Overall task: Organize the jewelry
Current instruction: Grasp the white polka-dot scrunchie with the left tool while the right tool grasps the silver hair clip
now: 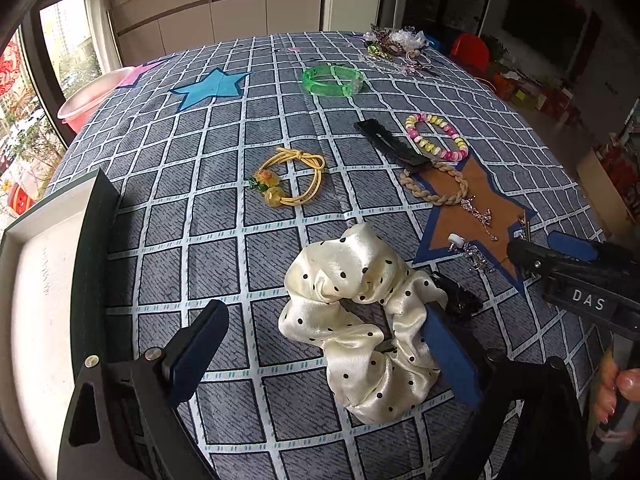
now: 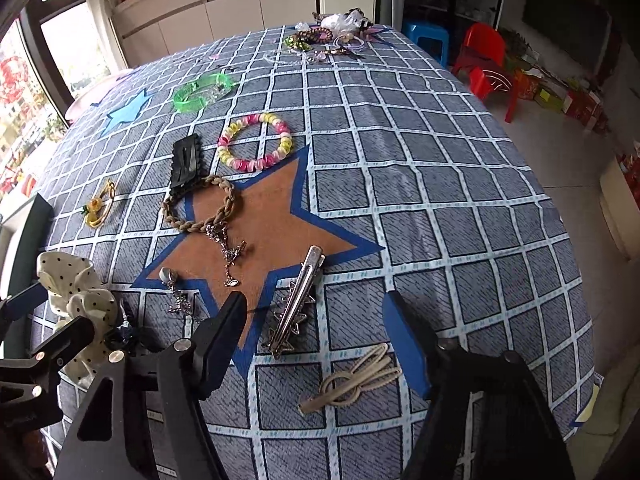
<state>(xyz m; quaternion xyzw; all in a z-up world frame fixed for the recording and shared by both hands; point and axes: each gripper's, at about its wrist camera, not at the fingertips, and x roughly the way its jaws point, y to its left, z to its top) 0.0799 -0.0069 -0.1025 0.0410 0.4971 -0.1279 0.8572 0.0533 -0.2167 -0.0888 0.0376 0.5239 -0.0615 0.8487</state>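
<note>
My left gripper (image 1: 320, 340) is open around a cream polka-dot scrunchie (image 1: 360, 312) that lies on the checked cloth; its right finger (image 1: 448, 356) touches the scrunchie's right side. My right gripper (image 2: 316, 340) is open over a silver star hair clip (image 2: 294, 304), with a beige hair tie (image 2: 356, 380) just in front of it. On the brown star (image 2: 272, 208) lie a braided band (image 2: 200, 208) and a silver chain (image 2: 226, 248). The scrunchie also shows at the left of the right wrist view (image 2: 76, 296).
A dark-rimmed white tray (image 1: 48, 280) stands at the left. A yellow hair tie (image 1: 288, 184), black clip (image 1: 392, 144), pastel bead bracelet (image 1: 436, 136) and green bangle (image 1: 332, 78) lie farther out. A jewelry pile (image 2: 332, 34) sits at the far edge. A pink basin (image 1: 88, 100) stands beyond the table.
</note>
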